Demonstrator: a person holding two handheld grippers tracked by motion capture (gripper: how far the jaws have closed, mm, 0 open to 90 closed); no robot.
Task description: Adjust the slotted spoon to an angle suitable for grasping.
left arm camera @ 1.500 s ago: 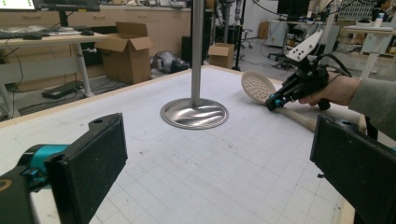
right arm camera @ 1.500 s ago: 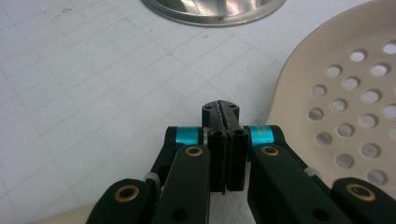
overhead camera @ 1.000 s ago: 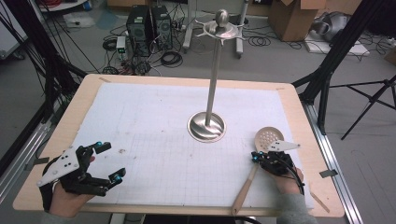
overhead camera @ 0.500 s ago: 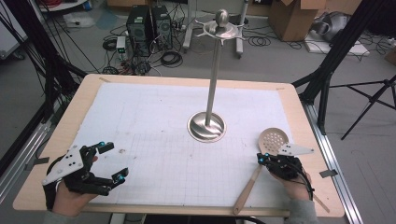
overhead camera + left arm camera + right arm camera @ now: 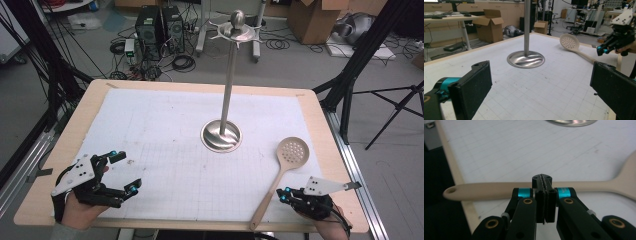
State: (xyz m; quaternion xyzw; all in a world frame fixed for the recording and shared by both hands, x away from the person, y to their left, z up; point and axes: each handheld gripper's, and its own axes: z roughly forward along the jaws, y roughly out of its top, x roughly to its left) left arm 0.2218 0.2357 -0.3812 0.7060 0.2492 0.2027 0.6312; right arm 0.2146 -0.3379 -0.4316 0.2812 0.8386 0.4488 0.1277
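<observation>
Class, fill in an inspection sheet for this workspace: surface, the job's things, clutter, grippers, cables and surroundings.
Surface: wooden table under a white gridded mat, a few dark specks.
Job's things: beige slotted spoon lying flat, handle tip over the near edge; steel stand upright mid-table.
Clutter: nothing seen.
Grippers: left gripper open, empty; right gripper shut, empty, beside the spoon handle.
Cables: tangles on the floor beyond the table.
Surroundings: computer towers, cardboard boxes, tripod legs.
</observation>
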